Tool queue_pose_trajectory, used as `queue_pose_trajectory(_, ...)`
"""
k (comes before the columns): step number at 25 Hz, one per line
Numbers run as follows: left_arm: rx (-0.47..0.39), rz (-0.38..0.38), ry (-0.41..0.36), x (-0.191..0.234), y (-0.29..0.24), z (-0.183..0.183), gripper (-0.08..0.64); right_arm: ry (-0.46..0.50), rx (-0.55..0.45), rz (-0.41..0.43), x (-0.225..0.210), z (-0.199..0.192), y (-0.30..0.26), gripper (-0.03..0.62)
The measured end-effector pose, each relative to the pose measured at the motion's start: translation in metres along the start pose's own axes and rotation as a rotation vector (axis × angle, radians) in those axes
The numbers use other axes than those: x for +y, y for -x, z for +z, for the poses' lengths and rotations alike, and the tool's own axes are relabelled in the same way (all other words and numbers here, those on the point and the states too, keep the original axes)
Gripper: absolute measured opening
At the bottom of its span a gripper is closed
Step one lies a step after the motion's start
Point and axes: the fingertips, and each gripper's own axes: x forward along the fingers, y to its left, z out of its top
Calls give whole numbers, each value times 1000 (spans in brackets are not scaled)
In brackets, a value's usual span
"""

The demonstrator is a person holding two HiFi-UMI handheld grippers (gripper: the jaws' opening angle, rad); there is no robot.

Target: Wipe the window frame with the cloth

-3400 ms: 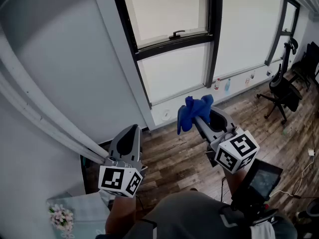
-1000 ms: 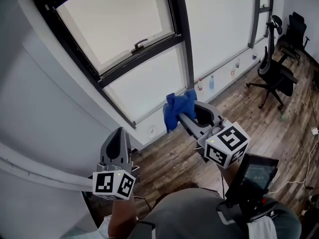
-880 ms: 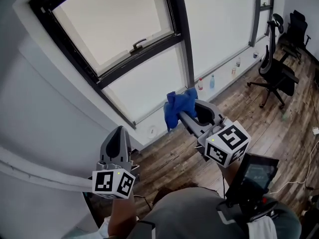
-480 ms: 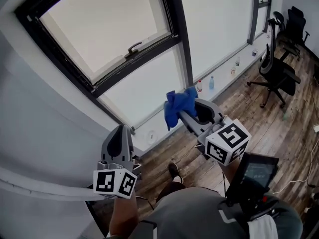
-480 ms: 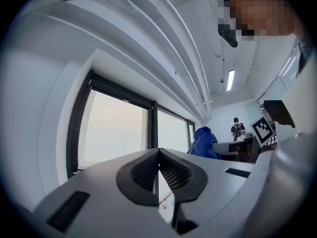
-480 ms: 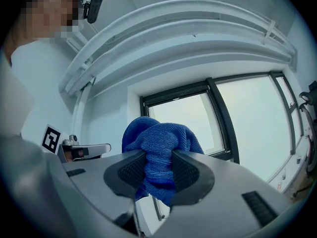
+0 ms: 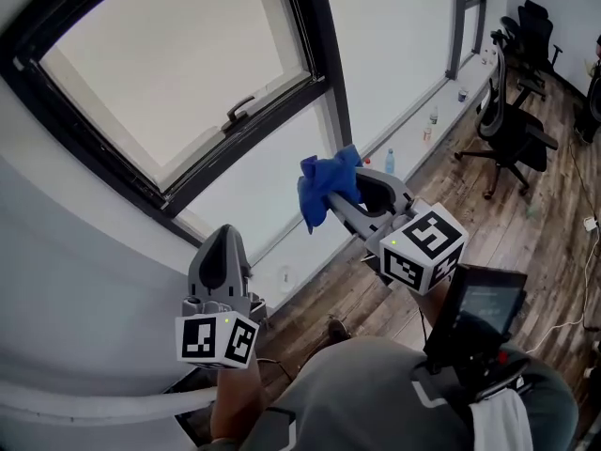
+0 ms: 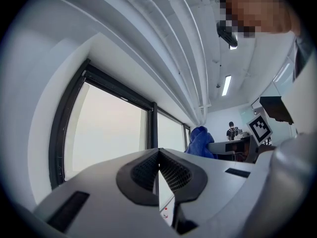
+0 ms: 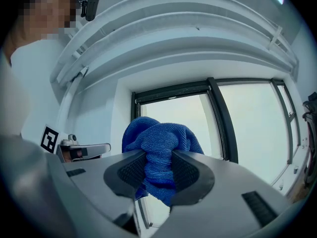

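Note:
A bunched blue cloth (image 7: 324,184) (image 9: 159,150) is clamped in my right gripper (image 7: 340,192) (image 9: 158,171), which is shut on it and raised toward the window. The black window frame (image 7: 310,40) (image 9: 222,118) runs up just behind and left of the cloth, with a little air between them. A black latch handle (image 7: 237,113) sits on the frame's lower bar. My left gripper (image 7: 223,252) (image 8: 158,174) is lower and to the left, jaws shut with nothing in them. In the left gripper view the cloth (image 8: 199,141) shows to the right.
A white sill (image 7: 413,111) under the windows carries small bottles (image 7: 390,161). A black office chair (image 7: 507,130) stands on the wooden floor (image 7: 376,280) at the right. A white wall (image 7: 84,252) lies left of the frame. Pipes (image 8: 188,48) run along the ceiling.
The view has swung, so the window now sits larger and closer. My right gripper has risen slightly with the cloth, nearer the frame's upright. The left gripper has barely moved.

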Motion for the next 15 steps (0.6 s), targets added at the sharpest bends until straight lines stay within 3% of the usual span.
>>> queue_pose_trajectory(7,-26,-31,-15,-2,-2,5,9,12,-16,-14,2,4,-2,140)
queue_pose_trajectory(12,-12,-60,23,64,-43,-8,9,15,19,-40,-6,-4,-77,140)
queue_pose_trajectory(15,-10,-70,35,69,-51,-11,9,18,32,-45,-8,-7,-84,140)
